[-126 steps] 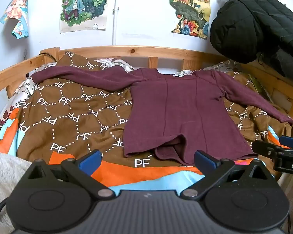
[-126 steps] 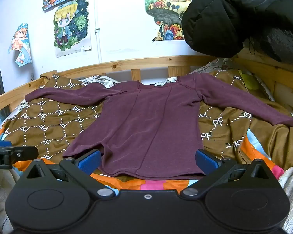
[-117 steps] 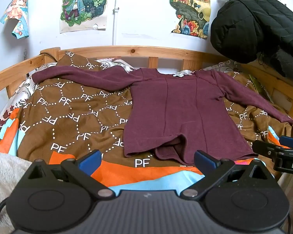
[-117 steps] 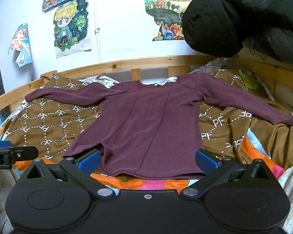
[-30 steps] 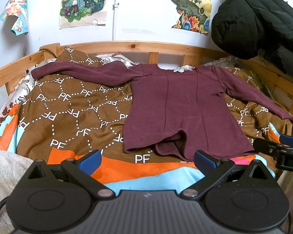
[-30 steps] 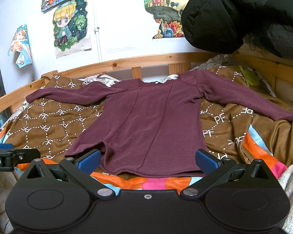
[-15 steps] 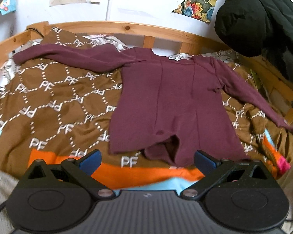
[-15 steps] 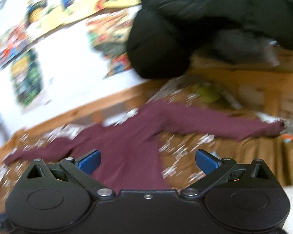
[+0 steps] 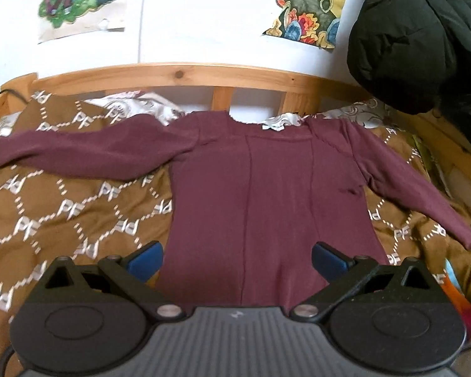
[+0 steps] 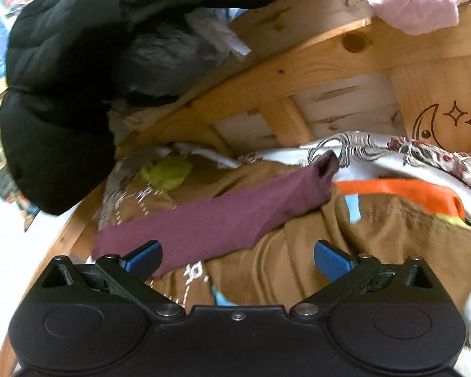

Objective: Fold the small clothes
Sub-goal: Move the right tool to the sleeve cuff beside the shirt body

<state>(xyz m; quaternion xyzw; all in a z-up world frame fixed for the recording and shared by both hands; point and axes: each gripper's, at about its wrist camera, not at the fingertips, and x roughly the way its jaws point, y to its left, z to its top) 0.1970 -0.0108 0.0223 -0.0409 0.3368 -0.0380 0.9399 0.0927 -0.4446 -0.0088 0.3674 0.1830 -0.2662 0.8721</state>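
**Shirt flat on bed, right gripper lined up on a sleeve**

Left wrist view. Maroon shirt (image 9: 267,194) lies face up and spread on the brown blanket (image 9: 62,207), collar toward the headboard (image 9: 179,75), hem toward the camera. Both sleeves out sideways; one runs off to frame left, the other slants down toward frame right. Left gripper (image 9: 237,259) released, jaws wide, nothing between them. It hovers above the lower body of the shirt, which fills the gap between the blue pads. Contact with the cloth cannot be told. Black jacket (image 9: 417,40) hangs at upper right, clear of the shirt.

Right wrist view. Right gripper (image 10: 238,258) also released and empty. One sleeve (image 10: 216,220) lies ahead of it on the blanket, long axis running diagonally from beside the left pad (image 10: 143,259) up and away to the cuff (image 10: 326,165), near the bed rail (image 10: 298,72). The near part of the sleeve sits just ahead of the jaws; the cuff is the far end.

Judgement: the right gripper is the nearer one to this sleeve, likely folded inward across the body. The sleeve lies skewed to the jaw line, so a grasp probably calls for moving forward and slightly left.
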